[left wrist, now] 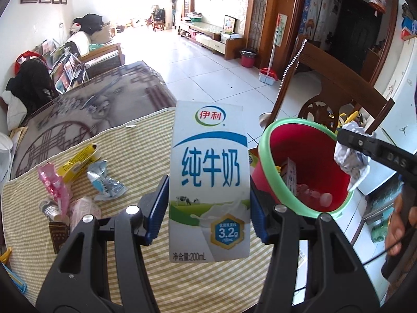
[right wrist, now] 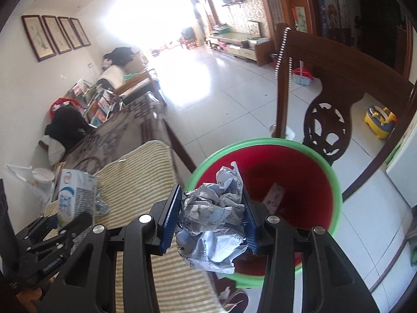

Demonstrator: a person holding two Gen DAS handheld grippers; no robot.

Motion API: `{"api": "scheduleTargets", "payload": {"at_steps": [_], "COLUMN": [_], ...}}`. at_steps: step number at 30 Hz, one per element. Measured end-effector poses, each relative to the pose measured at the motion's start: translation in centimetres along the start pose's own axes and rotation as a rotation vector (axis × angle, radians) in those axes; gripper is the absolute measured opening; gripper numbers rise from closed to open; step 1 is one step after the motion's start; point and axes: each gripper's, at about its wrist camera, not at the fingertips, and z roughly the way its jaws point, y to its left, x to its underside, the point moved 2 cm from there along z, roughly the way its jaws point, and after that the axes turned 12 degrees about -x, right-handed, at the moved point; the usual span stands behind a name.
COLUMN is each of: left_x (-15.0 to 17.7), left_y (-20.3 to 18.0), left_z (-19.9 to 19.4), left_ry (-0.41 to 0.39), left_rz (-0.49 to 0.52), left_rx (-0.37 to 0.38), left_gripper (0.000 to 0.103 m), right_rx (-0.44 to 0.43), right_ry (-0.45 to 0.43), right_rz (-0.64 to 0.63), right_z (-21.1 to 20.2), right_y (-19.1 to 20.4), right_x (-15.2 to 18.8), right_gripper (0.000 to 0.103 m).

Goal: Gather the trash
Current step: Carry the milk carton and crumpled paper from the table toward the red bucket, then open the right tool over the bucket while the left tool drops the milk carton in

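My left gripper is shut on a white and blue milk carton, held upright above the striped table cloth. Just to its right stands a red bin with a green rim; a small carton and pale scraps lie inside. My right gripper is shut on a crumpled ball of printed paper, which hangs over the near edge of the bin. In the left wrist view that paper ball sits above the bin's right rim. The right wrist view shows the carton at the far left.
Loose trash lies on the cloth at left: a yellow wrapper, a silver-blue wrapper, a pink wrapper and a pink carton. A dark wooden chair stands behind the bin. A hand shows at the right edge.
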Motion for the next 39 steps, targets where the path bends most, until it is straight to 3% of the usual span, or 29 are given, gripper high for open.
{"api": "scheduleTargets", "payload": {"at_steps": [5,7,8,16,29,36,37,38,39], "left_x": [-0.4,-0.8,-1.1,-2.9,-4.4,-5.4,-5.6,-5.7,-5.8], "left_y": [-1.1,-1.7,-2.1,-5.9,-15.4,-17.8,-18.0,-18.0,-17.9], "left_z": [0.8,1.1,1.2,2.3,3.9,4.3,4.3,4.4,4.3], "left_ry": [0.007,0.006,0.006,0.013,0.063,0.056,0.055,0.055,0.050], "left_rz": [0.017,0.026,0.031,0.071,0.202,0.244,0.248,0.248,0.242], "left_rx": [0.003,0.007,0.010,0.076,0.267,0.295,0.291,0.287,0.285], "left_gripper": [0.053,0.054,0.054,0.053,0.054,0.054,0.056,0.069,0.076], "right_rx": [0.035,0.055,0.070,0.078,0.191,0.230,0.232,0.233,0.233], "right_ry": [-0.029,-0.037,-0.054,-0.109,-0.168,-0.185,-0.186,-0.187,-0.187], "right_rz": [0.008,0.015,0.026,0.110,0.193,0.240,0.243,0.244,0.243], "right_z": [0.1,0.1,-0.2,-2.9,-7.6,-9.0,-9.1,-9.1,-9.1], "right_y": [-2.2,-3.1,-3.6,-6.3,-10.1,-11.5,-11.5,-11.5,-11.4], "right_x": [-0.8,-1.0,-1.1,-0.3,1.6,2.4,2.5,2.5,2.5], "right_gripper": [0.051,0.072,0.074,0.076,0.076,0.076,0.076,0.076,0.076]}}
